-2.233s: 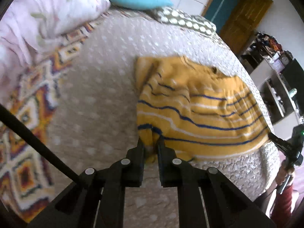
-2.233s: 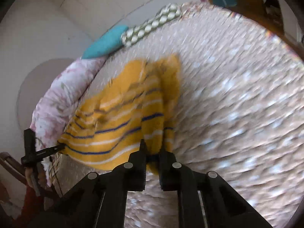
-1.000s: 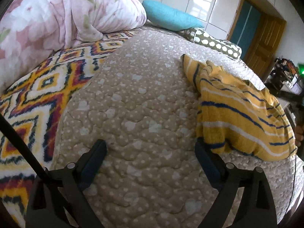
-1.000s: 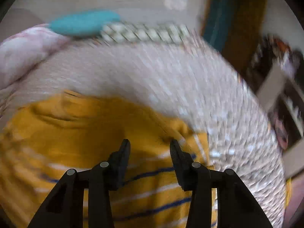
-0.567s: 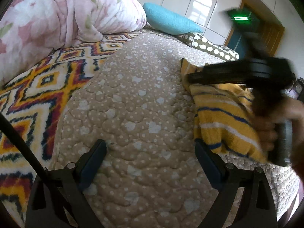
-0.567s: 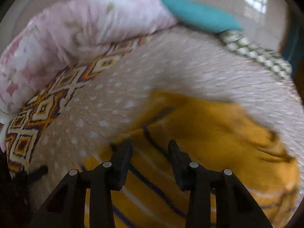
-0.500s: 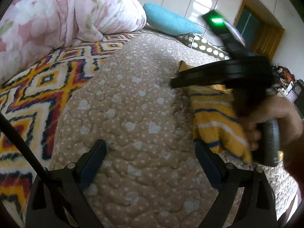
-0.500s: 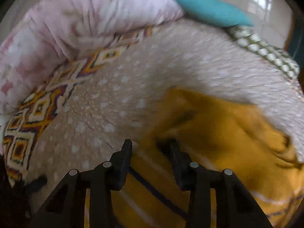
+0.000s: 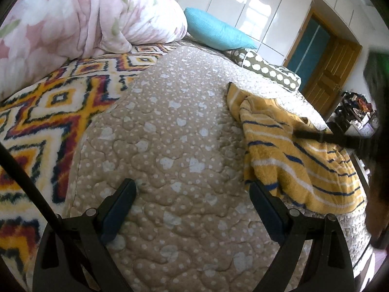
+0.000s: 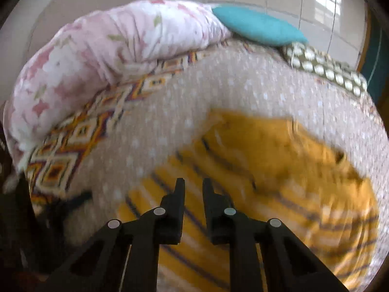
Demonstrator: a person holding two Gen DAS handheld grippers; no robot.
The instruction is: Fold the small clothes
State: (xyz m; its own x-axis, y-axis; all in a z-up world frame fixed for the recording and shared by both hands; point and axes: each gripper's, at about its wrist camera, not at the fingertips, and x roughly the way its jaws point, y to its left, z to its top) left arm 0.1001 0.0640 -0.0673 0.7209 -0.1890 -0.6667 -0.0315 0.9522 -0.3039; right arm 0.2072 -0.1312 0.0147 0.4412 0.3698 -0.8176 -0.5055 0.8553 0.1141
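Note:
A yellow garment with blue and white stripes lies rumpled on the right part of the beige quilted bed. My left gripper is wide open just above bare quilt, left of the garment, with nothing between its fingers. My right gripper hovers over the garment, pointing steeply down. Its jaws are closing to a narrow gap, and no cloth is visibly bunched between them. In the left wrist view one right finger reaches in over the cloth from the right. Motion blur hides any contact.
A pink floral duvet is heaped at the far left, with a zigzag-patterned blanket beside it. A teal pillow and a dotted pillow lie at the head. A blurred hand fills the right edge.
Both grippers let go of the garment, and the left one stays open and still. The right gripper swept left across the garment, then drew back right, and its jaws narrowed.

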